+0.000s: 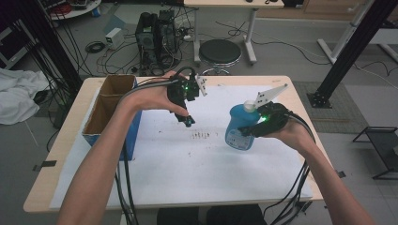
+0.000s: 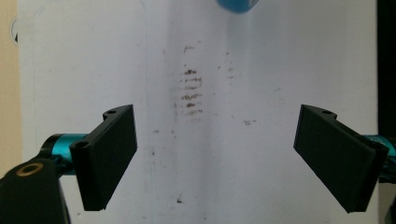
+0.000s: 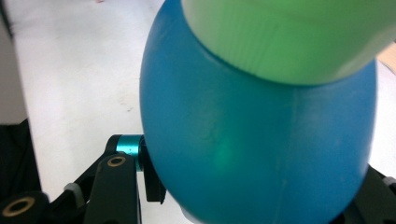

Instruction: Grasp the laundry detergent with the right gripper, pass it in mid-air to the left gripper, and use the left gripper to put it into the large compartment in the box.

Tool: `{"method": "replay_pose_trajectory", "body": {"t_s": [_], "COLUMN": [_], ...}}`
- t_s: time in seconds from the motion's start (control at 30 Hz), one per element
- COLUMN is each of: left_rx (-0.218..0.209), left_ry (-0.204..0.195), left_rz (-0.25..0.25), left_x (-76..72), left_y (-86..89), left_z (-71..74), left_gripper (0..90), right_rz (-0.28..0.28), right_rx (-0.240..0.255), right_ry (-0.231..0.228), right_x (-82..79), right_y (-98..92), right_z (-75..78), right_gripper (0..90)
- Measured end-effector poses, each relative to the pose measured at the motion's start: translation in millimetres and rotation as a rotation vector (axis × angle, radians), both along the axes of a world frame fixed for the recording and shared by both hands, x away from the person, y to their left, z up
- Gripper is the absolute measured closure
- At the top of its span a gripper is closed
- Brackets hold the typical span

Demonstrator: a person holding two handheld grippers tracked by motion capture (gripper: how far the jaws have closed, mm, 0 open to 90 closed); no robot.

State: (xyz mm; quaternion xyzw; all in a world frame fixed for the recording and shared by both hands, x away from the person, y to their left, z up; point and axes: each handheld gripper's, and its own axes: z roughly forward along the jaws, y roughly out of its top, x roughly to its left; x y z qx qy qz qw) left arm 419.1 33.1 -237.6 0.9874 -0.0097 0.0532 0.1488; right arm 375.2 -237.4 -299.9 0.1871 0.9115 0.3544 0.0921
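A blue bottle (image 1: 238,127) with a white cap is tilted above the right half of the table, and my right gripper (image 1: 248,131) is shut on its body. In the right gripper view the bottle (image 3: 261,149) bulges between the jaws of that gripper (image 3: 261,198), its cap lit green. My left gripper (image 1: 187,121) hangs over the table's middle, pointing down, open. In the left gripper view its jaws (image 2: 229,163) stand wide apart with nothing between them. Below lie dark stains (image 2: 190,91) on the white sheet (image 2: 261,154), and the bottle's edge (image 2: 237,4) peeks in at the top.
The white sheet (image 1: 187,173) covers most of the wooden table (image 1: 44,183), with the stains (image 1: 201,135) near its middle. An open cardboard box (image 1: 110,105) stands at the left edge. Beyond the table are a stool (image 1: 219,51) and a computer tower (image 1: 157,35).
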Motion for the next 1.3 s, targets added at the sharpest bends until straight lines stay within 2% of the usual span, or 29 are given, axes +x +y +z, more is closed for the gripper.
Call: {"method": "replay_pose_trajectory", "body": {"t_s": [0.03,0.07,0.13,0.2,0.27,0.3,0.33,0.37,0.4,0.57,0.6,0.7,0.77,0.93,0.97,1.0,1.07,1.1,1.13,1.17,1.2,1.23,1.3], "left_rx": [0.0,-0.018,-0.025,-0.039,-0.047,-0.052,-0.053,-0.05,-0.05,-0.068,-0.069,-0.069,-0.066,-0.086,-0.085,-0.08,-0.078,-0.079,-0.082,-0.082,-0.079,-0.077,-0.077], "left_ry": [0.0,0.015,0.026,0.046,0.06,0.068,0.072,0.076,0.08,0.106,0.105,0.108,0.107,0.117,0.122,0.119,0.119,0.119,0.126,0.126,0.127,0.127,0.123], "left_rz": [0.0,-0.002,-0.002,0.008,0.006,0.005,0.003,0.0,0.001,-0.016,-0.02,-0.025,-0.026,-0.023,-0.026,-0.028,-0.029,-0.032,-0.039,-0.039,-0.042,-0.04,-0.037], "left_x": [0.0,-2.1,-3.3,-5.7,-7.8,-8.8,-9.5,-10.0,-10.8,-15.1,-15.7,-17.2,-17.2,-19.7,-20.1,-20.5,-20.6,-20.6,-20.3,-20.3,-20.2,-20.5,-20.6], "left_y": [0.0,-2.3,-3.8,-8.4,-12.8,-15.2,-17.8,-20.6,-23.5,-39.0,-41.2,-49.7,-51.8,-57.7,-58.7,-59.7,-60.6,-61.1,-62.7,-62.7,-64.3,-65.1,-65.4], "left_z": [0.0,6.4,9.8,14.0,14.1,13.4,12.7,12.0,11.3,10.4,10.4,8.0,7.3,3.9,2.8,2.1,1.7,1.6,0.1,0.1,-1.2,-1.9,-2.0], "left_gripper": [13.4,13.4,13.4,13.4,13.4,13.4,13.4,13.4,13.4,13.4,13.4,13.5,14.3,17.8,17.9,17.9,17.9,20.7,21.2,21.2,21.2,21.2,21.2], "right_rz": [0.0,0.045,0.052,0.096,0.126,0.147,0.148,0.177,0.181,0.232,0.233,0.249,0.246,0.255,0.268,0.257,0.254,0.251,0.271,0.282,0.291,0.286,0.269], "right_rx": [0.0,-0.013,-0.008,-0.004,-0.003,-0.003,0.0,0.0,-0.002,-0.013,-0.016,-0.007,-0.008,0.009,0.017,0.005,0.004,0.003,0.012,0.02,0.015,0.048,0.04], "right_ry": [0.0,0.011,0.007,0.019,0.053,0.03,0.03,0.041,0.062,0.023,0.054,0.04,0.054,0.038,0.017,0.047,0.049,0.054,0.013,0.001,0.0,0.007,0.022], "right_x": [0.0,2.4,2.5,3.7,2.2,3.0,2.1,1.9,0.1,1.5,-0.4,0.8,0.3,1.0,2.5,0.4,0.1,-0.4,2.3,3.3,4.3,3.1,1.9], "right_y": [0.0,5.8,8.2,15.3,20.2,22.5,24.9,27.5,29.8,39.0,40.7,44.8,45.4,49.6,50.5,50.6,51.1,51.8,53.2,54.3,54.4,56.7,57.1], "right_z": [0.0,-0.9,-1.8,-4.5,-5.9,-6.5,-7.4,-8.6,-8.5,-8.4,-8.0,-5.7,-4.8,-2.3,-2.9,-2.3,-2.4,-2.7,-3.3,-3.9,-3.6,-4.5,-3.8], "right_gripper": [44.8,44.8,44.8,44.8,44.8,44.9,44.9,44.9,44.9,44.9,44.9,44.8,44.8,44.8,44.8,44.8,44.8,44.8,44.8,44.8,44.8,44.8,44.8]}}
